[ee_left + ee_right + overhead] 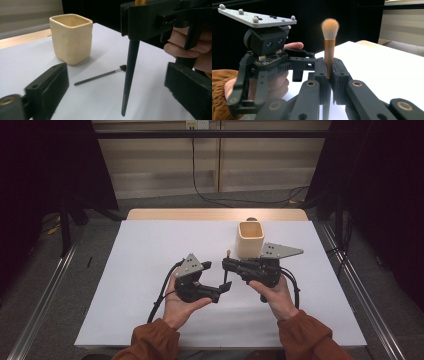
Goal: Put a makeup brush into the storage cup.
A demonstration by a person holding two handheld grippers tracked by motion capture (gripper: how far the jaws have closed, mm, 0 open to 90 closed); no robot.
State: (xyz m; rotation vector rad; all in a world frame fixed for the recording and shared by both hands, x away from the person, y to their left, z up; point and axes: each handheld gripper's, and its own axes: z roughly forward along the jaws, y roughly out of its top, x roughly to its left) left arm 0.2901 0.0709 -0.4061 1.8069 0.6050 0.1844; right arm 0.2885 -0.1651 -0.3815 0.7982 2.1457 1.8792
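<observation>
Black brush clamped upright in right gripper for potting; left gripper wide beside, cup just beyond.

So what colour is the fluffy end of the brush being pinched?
Pale orange, whitish at the tips, best in the right gripper view: brush in the right gripper.

The right gripper hides the makeup brush's bristles in the left gripper view.
</observation>
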